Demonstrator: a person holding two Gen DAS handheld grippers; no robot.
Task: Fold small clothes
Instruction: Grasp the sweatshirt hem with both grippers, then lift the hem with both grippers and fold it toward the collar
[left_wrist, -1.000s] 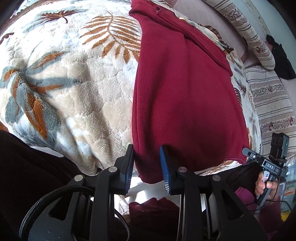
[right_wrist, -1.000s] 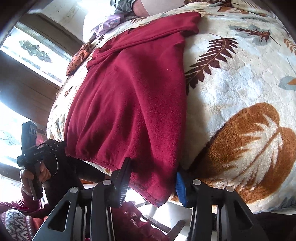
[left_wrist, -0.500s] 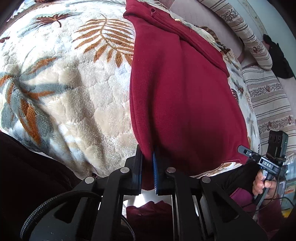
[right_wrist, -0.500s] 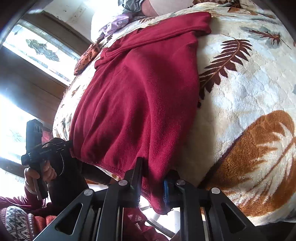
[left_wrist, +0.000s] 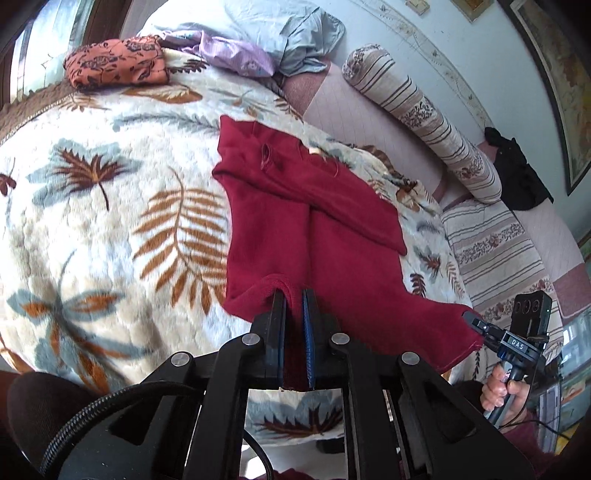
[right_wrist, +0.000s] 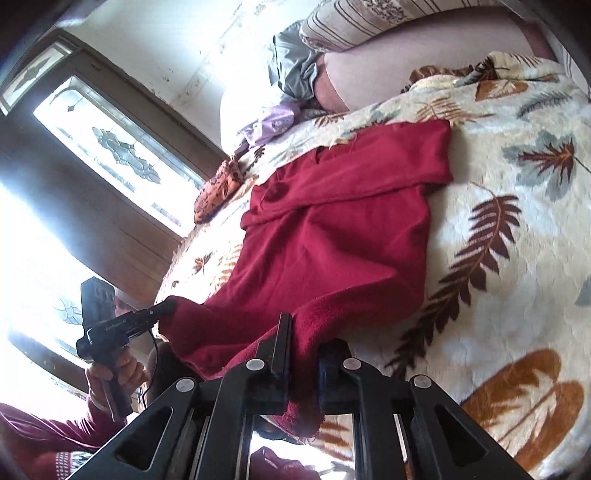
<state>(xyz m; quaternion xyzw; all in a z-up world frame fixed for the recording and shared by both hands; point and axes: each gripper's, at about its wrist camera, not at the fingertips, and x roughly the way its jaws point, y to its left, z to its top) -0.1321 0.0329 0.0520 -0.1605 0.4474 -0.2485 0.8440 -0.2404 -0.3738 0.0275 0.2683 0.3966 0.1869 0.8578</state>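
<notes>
1. The left tool is clamped on the near hem of the dark red fleece garment, a strip of cloth pinched between its blue-lined fingers. The hem bunches into a small hump just beside them.

2. The right tool is likewise clamped on the hem at the other near corner — a wad of red fleece sits between its 2 fingers and spills out below.

3. Between the 2 tools the hem hangs in a shallow sag, lifted off the bed. The rest of the garment lies flat on the cream plush blanket with brown and grey leaf print, collar end away from the person, 1 sleeve already folded across the chest.

4. Handling, as I judge it: soft, limp and light, with no stiffness of its own — it will droop wherever it is not held. The fleece nap looks grippy rather than slippery, and may drag on the plush blanket.

5. Best hold is where the tools are now, at the 2 hem corners, keeping the edge taut so the fold lands straight.

6. Further off lie an orange floral bundle and a striped bolster.
</notes>
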